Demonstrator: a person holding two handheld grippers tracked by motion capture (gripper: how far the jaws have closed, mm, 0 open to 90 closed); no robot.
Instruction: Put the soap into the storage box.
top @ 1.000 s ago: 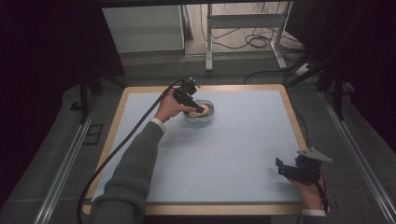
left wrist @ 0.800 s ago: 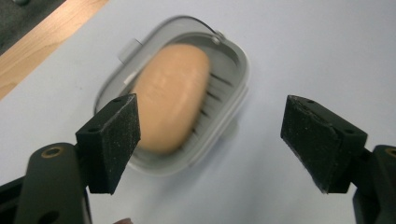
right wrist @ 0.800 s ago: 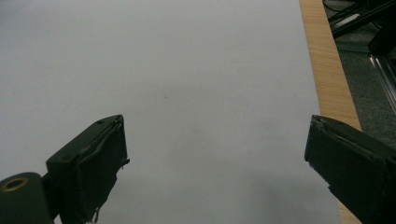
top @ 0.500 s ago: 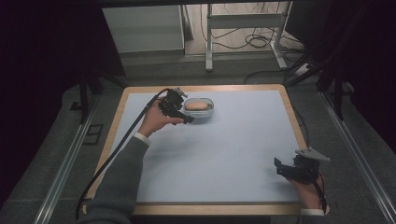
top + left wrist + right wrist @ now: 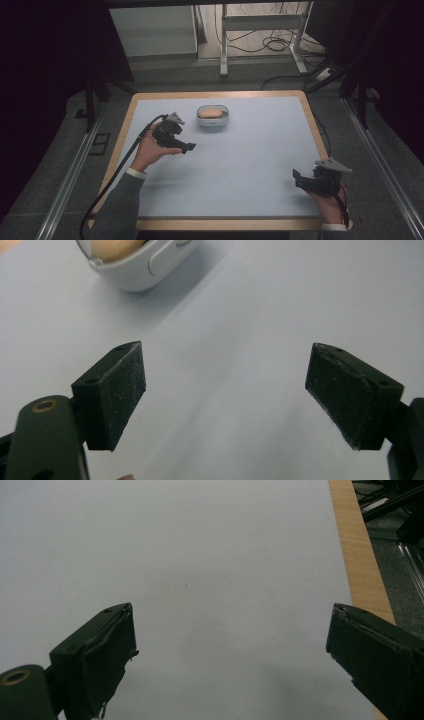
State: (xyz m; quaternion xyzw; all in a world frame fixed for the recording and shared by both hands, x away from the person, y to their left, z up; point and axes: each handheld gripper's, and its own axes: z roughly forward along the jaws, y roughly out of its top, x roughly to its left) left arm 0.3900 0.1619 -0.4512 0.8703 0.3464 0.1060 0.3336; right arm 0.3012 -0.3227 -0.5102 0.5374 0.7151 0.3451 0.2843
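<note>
Looking down from the high view, I hold my left gripper near the white dish with its tan lump, my right gripper at the bench's near right corner. In my left gripper view, jaws spread wide, empty, the dish lying ahead. In my right gripper view, jaws gape over bare bench.

A lidded container sits far on the tabletop; left gripper near it, right gripper near-right.
</note>
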